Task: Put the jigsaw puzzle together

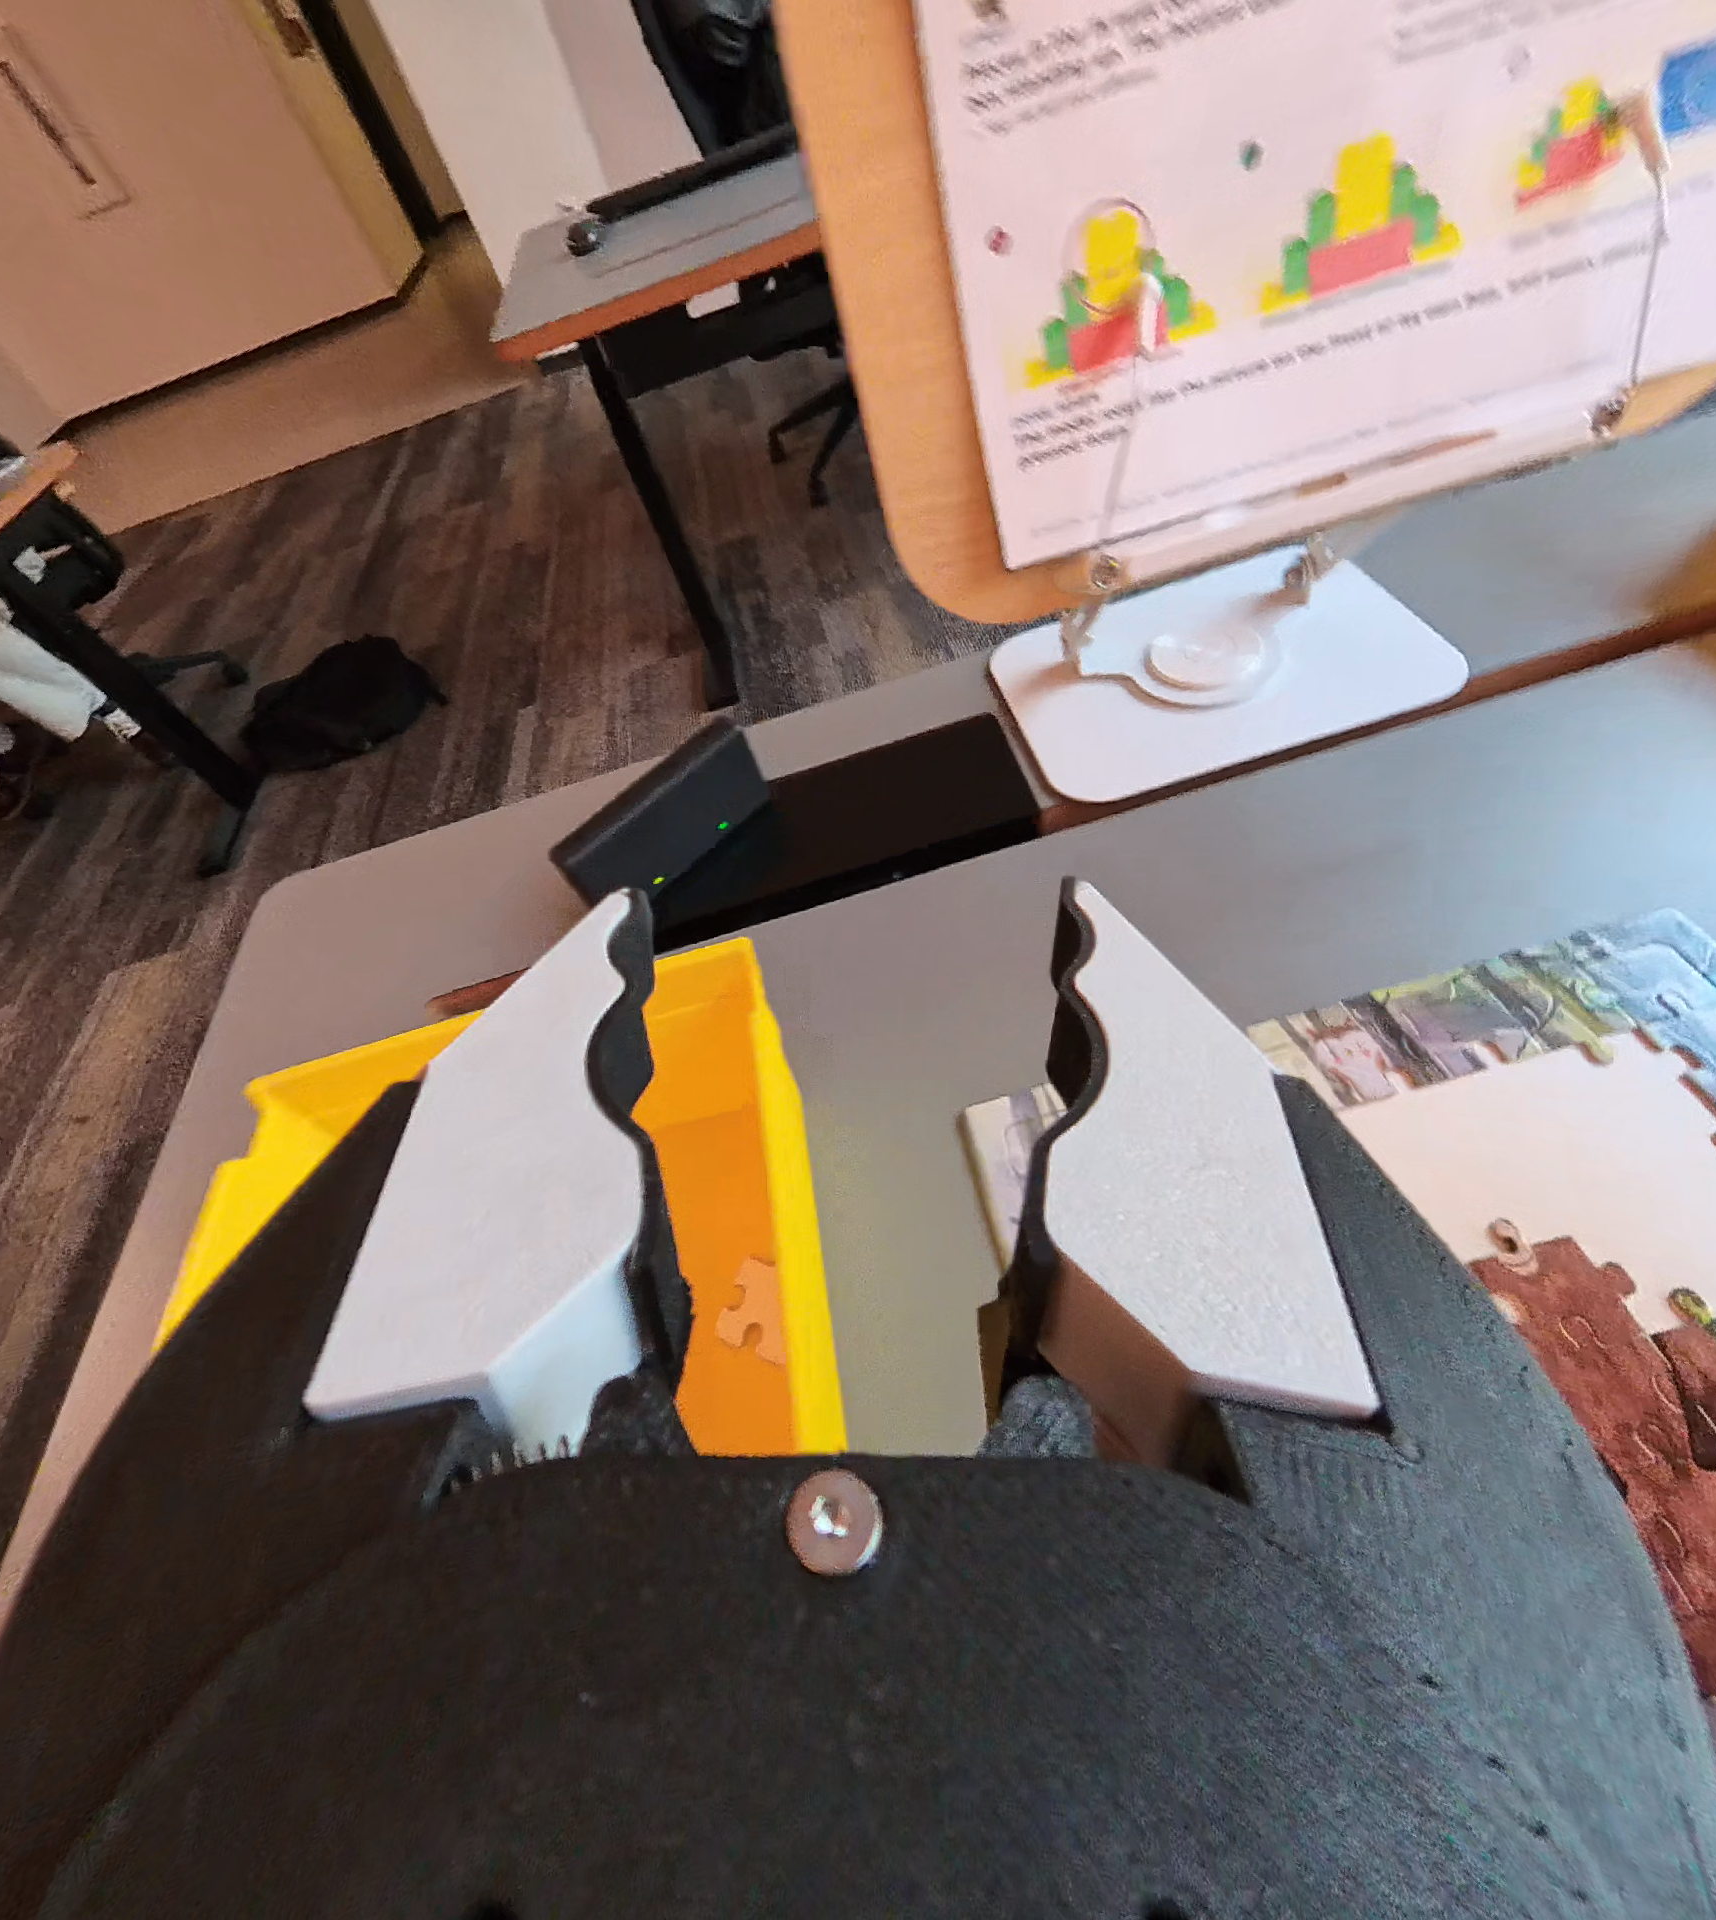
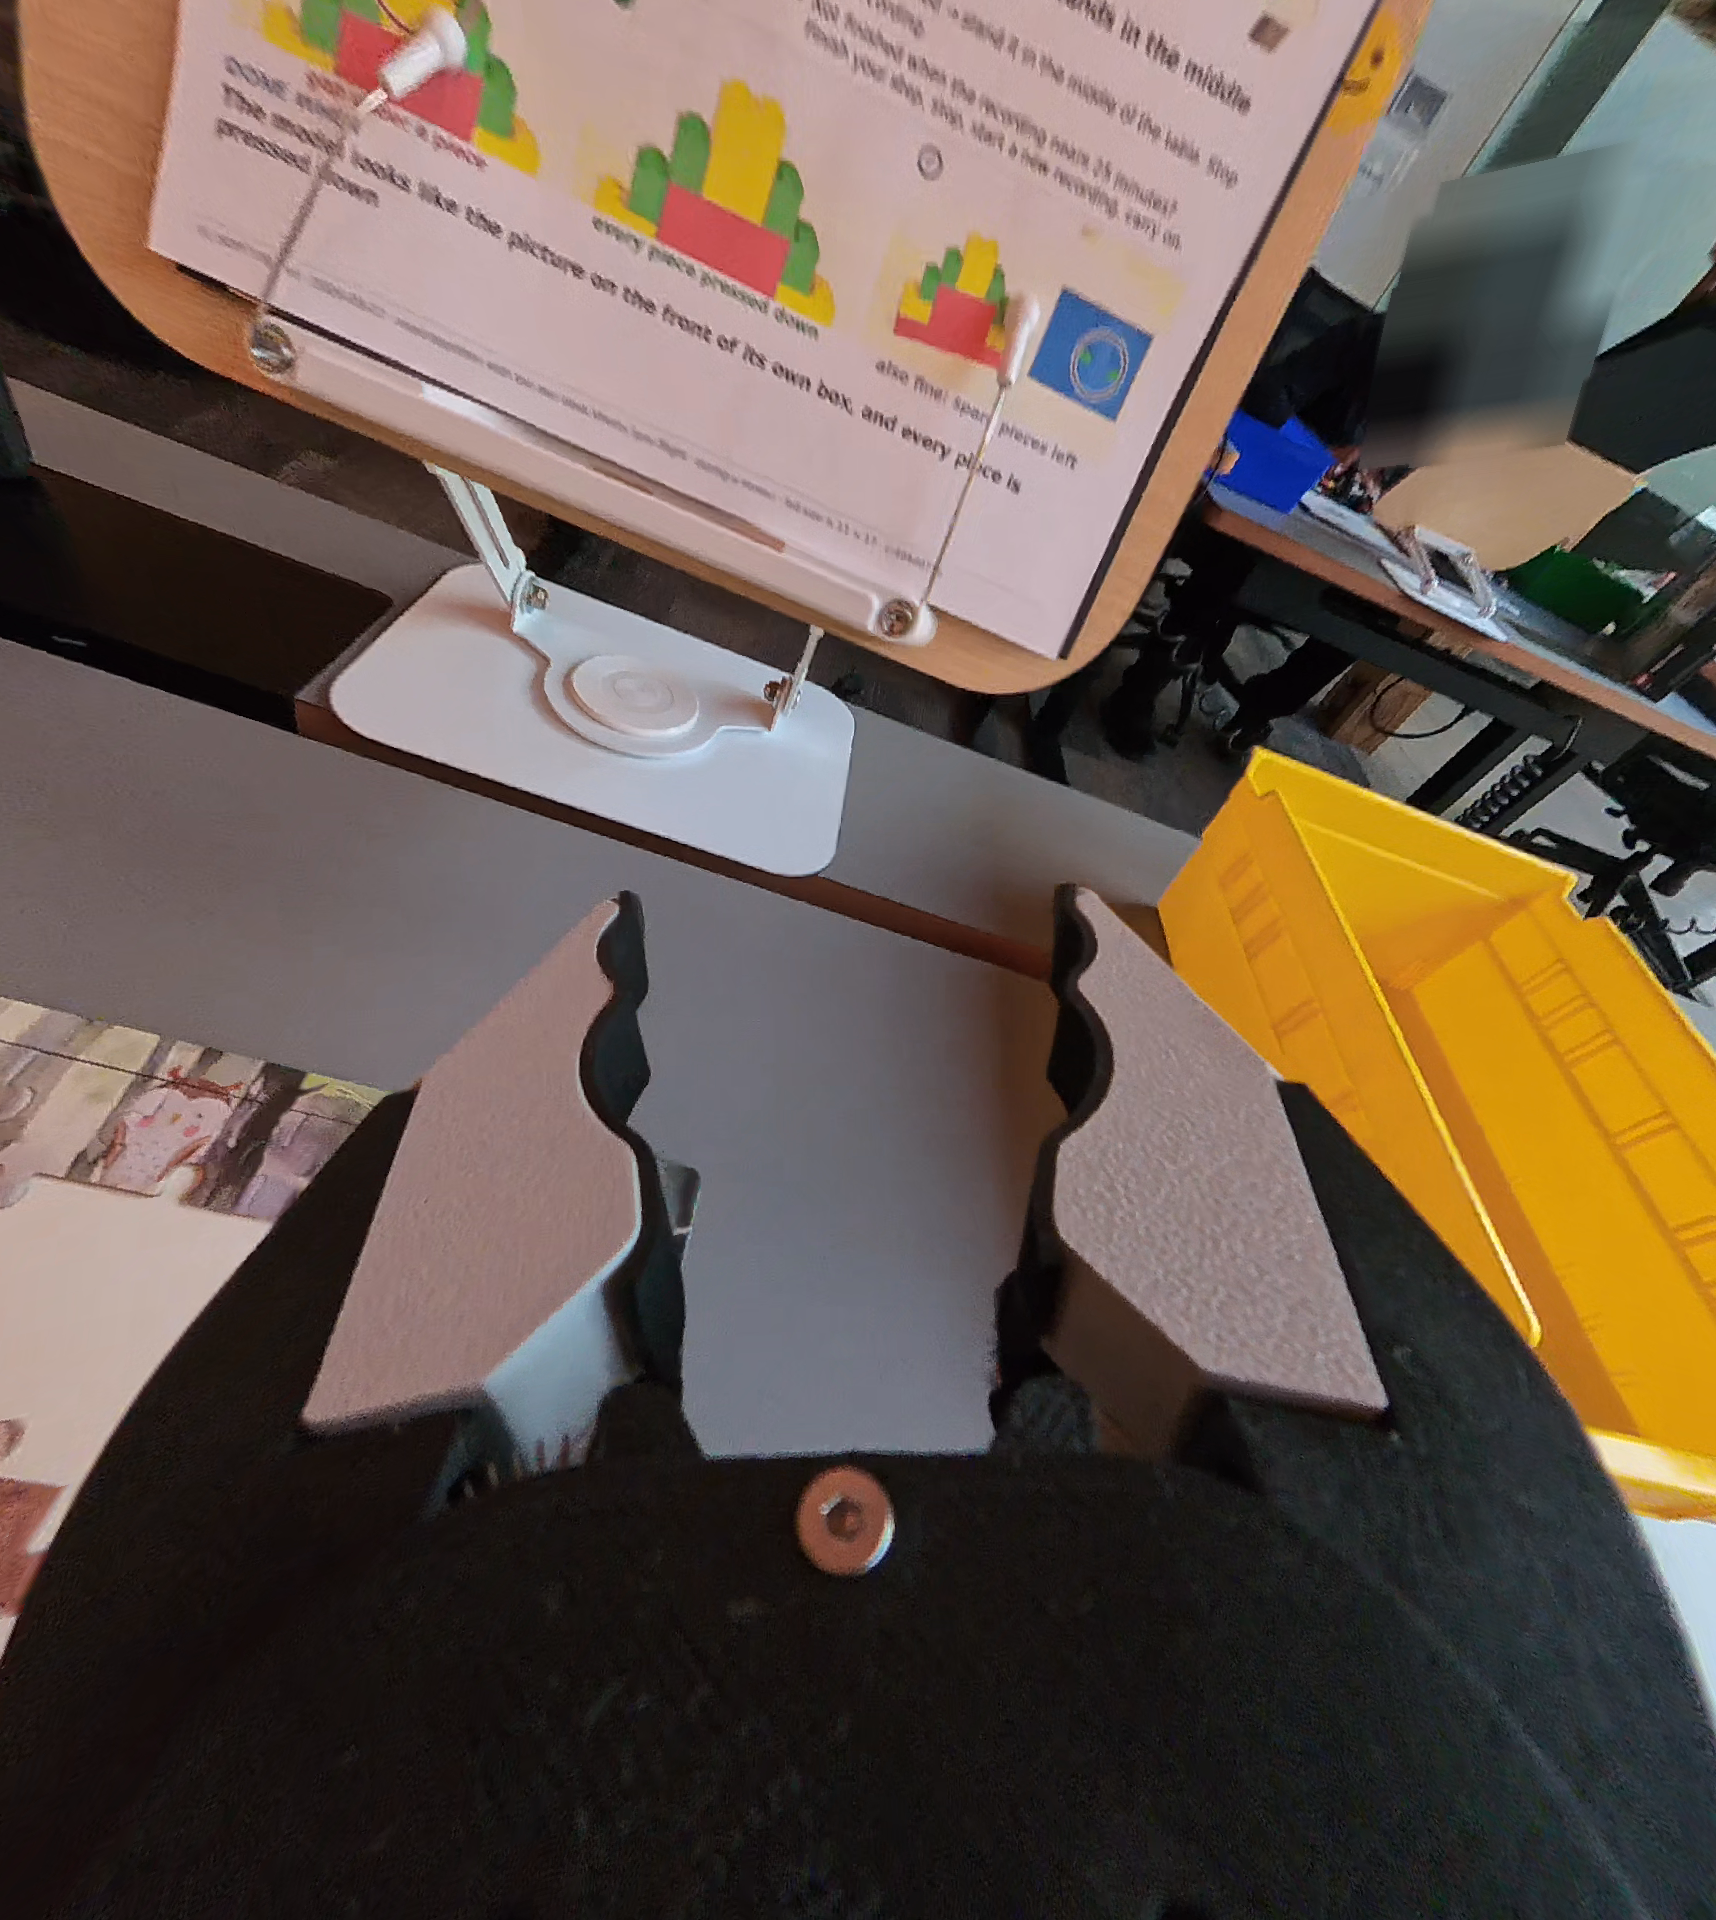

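A partly built jigsaw puzzle (image 1: pixel 1581 1049) lies on the grey table, with a joined strip along its far edge, a brown joined patch (image 1: pixel 1612 1382) nearer me, and a bare white middle. It also shows at the left of the right wrist view (image 2: pixel 137 1122). My left gripper (image 1: pixel 854 935) is open and empty, above the table between the puzzle and a yellow bin (image 1: pixel 729 1143). One loose piece (image 1: pixel 755 1309) lies face down in that bin. My right gripper (image 2: pixel 849 935) is open and empty over bare table, right of the puzzle.
A second yellow bin (image 2: pixel 1456 1091) stands right of my right gripper. A wooden board with an instruction sheet (image 2: pixel 677 260) stands on a white stand base (image 2: pixel 605 748) at the table's far edge. A black box (image 1: pixel 667 821) sits at the far left edge. Desks and chairs stand beyond. The partly built jigsaw puzzle (image 1: pixel 1581 1049) is closer to my right gripper, around 15 centimetres from its tips; the left tips are 30 centimetres off. The loose piece (image 1: pixel 755 1309) sits 20 centimetres or so from the ends of my left fingers.
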### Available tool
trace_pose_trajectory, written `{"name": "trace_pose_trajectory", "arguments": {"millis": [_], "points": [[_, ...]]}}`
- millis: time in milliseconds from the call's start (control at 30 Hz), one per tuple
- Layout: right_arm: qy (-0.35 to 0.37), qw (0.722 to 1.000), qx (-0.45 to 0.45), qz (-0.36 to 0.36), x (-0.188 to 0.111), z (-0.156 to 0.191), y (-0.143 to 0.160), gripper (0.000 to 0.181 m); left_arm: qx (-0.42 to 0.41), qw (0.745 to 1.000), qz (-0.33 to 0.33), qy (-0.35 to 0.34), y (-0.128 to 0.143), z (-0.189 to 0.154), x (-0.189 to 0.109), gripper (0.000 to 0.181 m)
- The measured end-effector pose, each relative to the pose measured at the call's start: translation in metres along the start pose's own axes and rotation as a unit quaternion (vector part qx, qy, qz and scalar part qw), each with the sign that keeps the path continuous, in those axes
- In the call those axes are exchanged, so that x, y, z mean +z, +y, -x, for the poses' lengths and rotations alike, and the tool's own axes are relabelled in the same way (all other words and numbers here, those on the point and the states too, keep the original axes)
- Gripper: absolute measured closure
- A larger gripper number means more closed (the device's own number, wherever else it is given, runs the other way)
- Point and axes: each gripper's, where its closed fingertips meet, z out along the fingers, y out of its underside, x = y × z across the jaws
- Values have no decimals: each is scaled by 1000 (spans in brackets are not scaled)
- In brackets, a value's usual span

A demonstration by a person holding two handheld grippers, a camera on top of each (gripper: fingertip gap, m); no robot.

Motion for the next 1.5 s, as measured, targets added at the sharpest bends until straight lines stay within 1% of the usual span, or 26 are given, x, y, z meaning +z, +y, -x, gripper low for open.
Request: {"name": "trace_pose_trajectory", "arguments": {"millis": [133, 267, 633, 900, 1500], "points": [[-10, 1000, -13, -8, -7, 16, -7, 102, 32, 999, 13, 20, 8, -35, 14, 104], [-16, 1000, -22, -2, -7, 25, -3, 102, 42, 998, 26, 30, 16, -49, 20, 101], [-18, 1000, -22, 3, -4, 26, 0, 102, 51, 997, 54, 29, 28, -48, 27, 98], [-17, 1000, -21, 4, -4, 24, 0, 102, 69, 995, 60, 32, 31, -57, 30, 99], [-8, 1000, -16, 7, -2, 21, 2, 107, 74, 994, 74, 37, 36, -61, 32, 98]]}}
